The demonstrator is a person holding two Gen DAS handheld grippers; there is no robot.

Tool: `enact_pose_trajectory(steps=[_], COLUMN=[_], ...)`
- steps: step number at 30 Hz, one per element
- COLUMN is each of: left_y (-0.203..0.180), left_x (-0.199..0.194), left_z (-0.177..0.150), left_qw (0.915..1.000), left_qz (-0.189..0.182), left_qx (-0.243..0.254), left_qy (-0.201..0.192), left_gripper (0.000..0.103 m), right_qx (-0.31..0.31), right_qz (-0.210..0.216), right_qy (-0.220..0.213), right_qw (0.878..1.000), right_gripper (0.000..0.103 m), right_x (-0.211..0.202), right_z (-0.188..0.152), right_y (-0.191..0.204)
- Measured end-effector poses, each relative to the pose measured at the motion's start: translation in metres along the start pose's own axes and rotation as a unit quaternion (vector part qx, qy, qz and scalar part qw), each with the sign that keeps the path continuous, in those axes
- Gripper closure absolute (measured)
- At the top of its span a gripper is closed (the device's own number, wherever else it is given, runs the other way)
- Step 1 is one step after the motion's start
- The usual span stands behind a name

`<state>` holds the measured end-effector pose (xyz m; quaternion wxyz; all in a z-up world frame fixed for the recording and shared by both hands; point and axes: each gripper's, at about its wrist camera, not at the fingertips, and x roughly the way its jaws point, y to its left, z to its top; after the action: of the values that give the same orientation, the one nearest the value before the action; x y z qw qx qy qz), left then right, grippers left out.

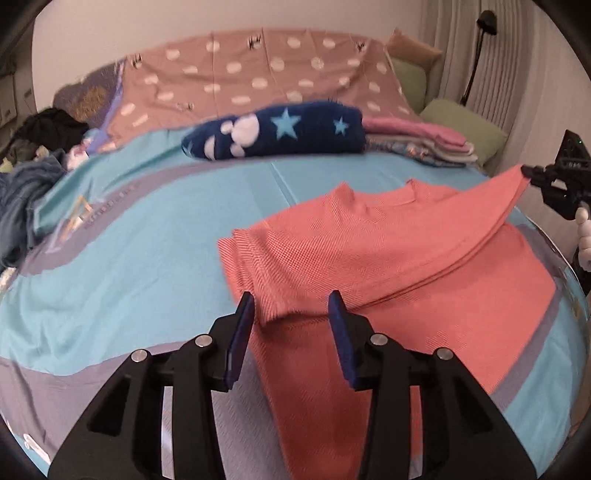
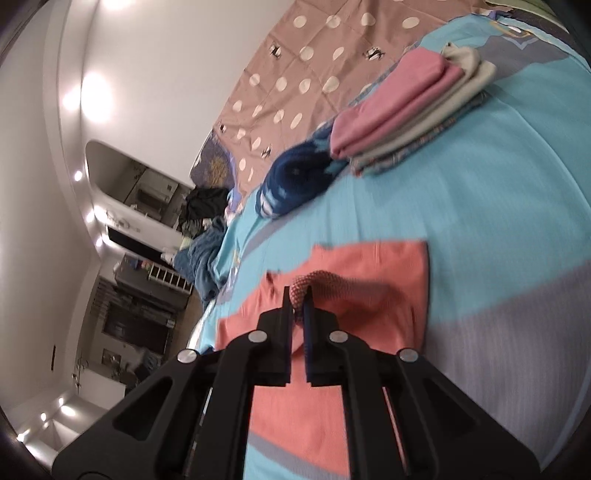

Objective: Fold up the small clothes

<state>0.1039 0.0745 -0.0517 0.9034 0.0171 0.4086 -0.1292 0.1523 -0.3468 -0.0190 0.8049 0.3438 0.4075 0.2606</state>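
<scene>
Right fingers [image 2: 298,295] clamped on coral shirt [image 1: 369,251], left fingers [image 1: 291,310] apart; turquoise bedspread [image 1: 147,240], white wall [image 1: 147,29]

Right claw [image 2: 298,295] pinching coral shirt [image 2: 369,266]

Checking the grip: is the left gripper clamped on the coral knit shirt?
No, the left gripper stands open, its pads clear of the coral knit shirt.

- The left wrist view looks forward and down across the bed [image 1: 147,240], close above the coral shirt [image 1: 369,258].
- The right wrist view is rolled sideways, low over the same shirt [image 2: 369,266].
- Both views share the shirt, the folded stack [image 1: 424,144] [image 2: 399,110] and the dotted cover [image 1: 258,74] [image 2: 295,74].
</scene>
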Motion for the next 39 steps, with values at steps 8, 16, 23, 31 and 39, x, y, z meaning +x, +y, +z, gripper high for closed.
enact_pose_trajectory(steps=[8, 16, 23, 31, 39], left_y=[0.051, 0.039, -0.019, 0.031, 0.068], left_x=[0.018, -0.012, 0.006, 0.047, 0.047], left_z=[0.048, 0.027, -0.018, 0.076, 0.080], left_qw=[0.9901, 0.9991, 0.9797, 0.9931, 0.9952], left_qz=[0.004, 0.004, 0.063, 0.108, -0.018], left_qx=[-0.128, -0.026, 0.185, 0.037, -0.095], left_qy=[-0.058, -0.034, 0.047, -0.026, -0.015], left_gripper=[0.058, 0.053, 0.044, 0.042, 0.039], right_qx=[0.034, -0.149, -0.210, -0.177, -0.155], right_qz=[-0.075, -0.166, -0.216, -0.223, -0.203], right_qy=[-0.023, 0.038, 0.081, 0.059, 0.055], right_qw=[0.996, 0.974, 0.950, 0.957, 0.965], right_gripper=[0.081, 0.053, 0.044, 0.040, 0.040], right_x=[0.045, 0.052, 0.086, 0.103, 0.091], right_z=[0.045, 0.013, 0.001, 0.021, 0.032], right_y=[-0.039, -0.018, -0.013, -0.021, -0.032])
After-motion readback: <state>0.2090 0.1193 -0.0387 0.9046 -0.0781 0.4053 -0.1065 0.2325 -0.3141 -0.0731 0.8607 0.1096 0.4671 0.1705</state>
